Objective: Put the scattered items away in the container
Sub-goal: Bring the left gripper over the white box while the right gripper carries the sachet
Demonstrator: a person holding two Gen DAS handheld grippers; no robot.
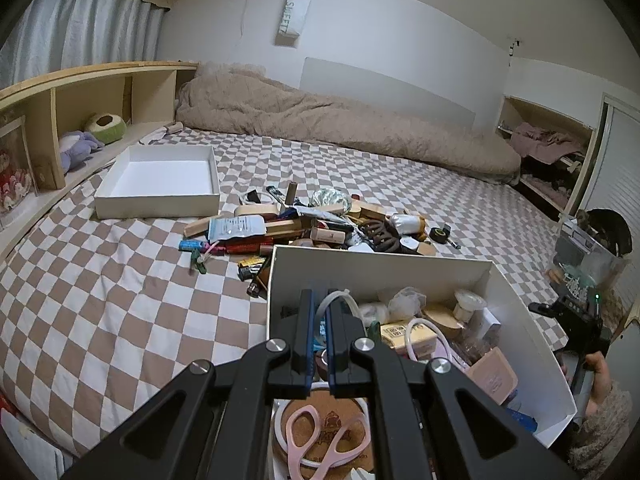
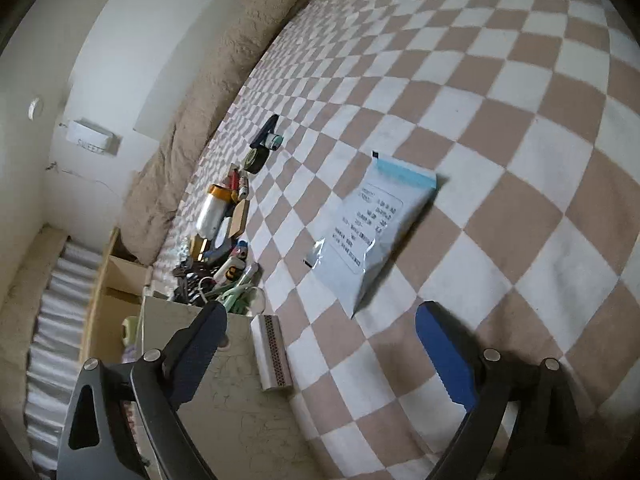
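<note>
Holding its fingers nearly together over the white container (image 1: 384, 276), the left gripper (image 1: 319, 308) has a pale tube loop (image 1: 334, 300) between them; grip uncertain. Scattered items (image 1: 312, 224) lie on the checkered bed (image 1: 120, 280) at 12 o'clock beyond the container. Right gripper (image 2: 320, 328): fingers wide apart, blue-white pouch (image 2: 372, 228) on the bed at 12 o'clock.

L tongs (image 1: 319, 304) nearly closed, pointing fwd-down; R tongs (image 2: 320, 322) spread wide, empty.
</note>
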